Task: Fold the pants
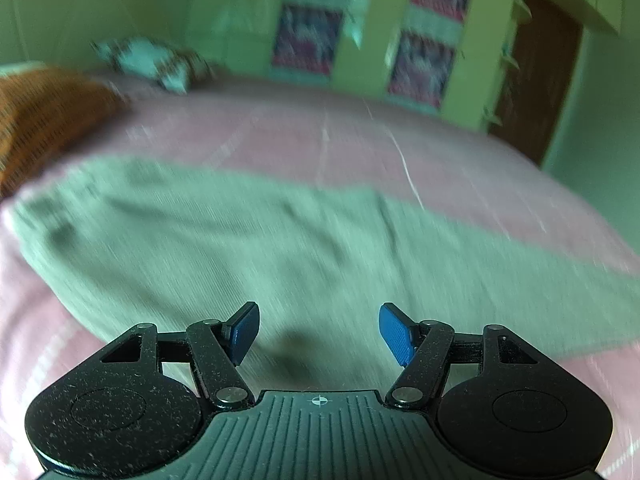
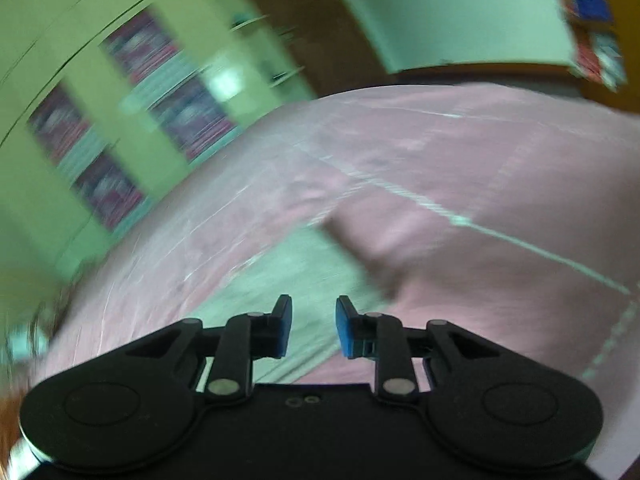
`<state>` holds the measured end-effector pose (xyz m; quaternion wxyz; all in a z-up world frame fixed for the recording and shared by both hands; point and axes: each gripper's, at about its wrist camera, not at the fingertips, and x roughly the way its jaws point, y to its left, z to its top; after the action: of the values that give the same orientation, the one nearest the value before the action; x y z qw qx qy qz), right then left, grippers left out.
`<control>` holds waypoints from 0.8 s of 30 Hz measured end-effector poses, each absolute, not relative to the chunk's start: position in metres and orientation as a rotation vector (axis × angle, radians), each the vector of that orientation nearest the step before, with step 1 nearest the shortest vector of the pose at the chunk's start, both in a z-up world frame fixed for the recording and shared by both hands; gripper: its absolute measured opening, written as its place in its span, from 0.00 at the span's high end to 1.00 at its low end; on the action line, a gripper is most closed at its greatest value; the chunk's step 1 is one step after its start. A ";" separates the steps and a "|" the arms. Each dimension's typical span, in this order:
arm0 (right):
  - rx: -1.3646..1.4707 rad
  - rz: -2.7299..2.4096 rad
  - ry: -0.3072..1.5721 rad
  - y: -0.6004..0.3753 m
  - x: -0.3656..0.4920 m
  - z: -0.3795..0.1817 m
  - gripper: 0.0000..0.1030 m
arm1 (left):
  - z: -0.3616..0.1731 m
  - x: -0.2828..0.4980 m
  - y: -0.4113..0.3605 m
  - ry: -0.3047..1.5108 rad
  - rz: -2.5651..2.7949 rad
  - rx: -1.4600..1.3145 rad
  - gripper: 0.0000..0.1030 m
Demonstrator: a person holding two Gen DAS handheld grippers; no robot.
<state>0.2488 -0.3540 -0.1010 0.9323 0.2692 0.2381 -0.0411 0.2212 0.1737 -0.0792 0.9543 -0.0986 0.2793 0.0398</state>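
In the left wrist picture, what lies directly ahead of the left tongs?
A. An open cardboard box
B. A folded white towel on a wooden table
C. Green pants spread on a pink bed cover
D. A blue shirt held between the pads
C: the green pants lie spread on the pink bed cover, ahead of the left tongs, whose blue pads stand apart with nothing between them.

This is a bedroom in a home. A wide bed under a pink sheet fills both views, with a pillow at its far end, and a light green wardrobe with patterned door panels lines the wall behind, beside a brown wooden door.
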 end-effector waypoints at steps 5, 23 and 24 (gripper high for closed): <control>0.356 0.187 0.558 -0.253 0.301 -0.074 0.83 | -0.061 0.247 0.212 0.580 0.168 -0.201 0.35; -0.030 0.469 0.823 0.065 0.470 -0.130 1.00 | -0.097 0.370 0.277 0.703 0.208 -0.202 0.42; -0.011 0.470 0.781 0.062 0.467 -0.121 0.95 | -0.090 0.368 0.275 0.682 0.208 -0.202 0.42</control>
<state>0.4669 0.0623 -0.1213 0.8980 -0.0052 0.3769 0.2270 0.3681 0.2746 -0.0896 0.9321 -0.0987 0.3332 0.1018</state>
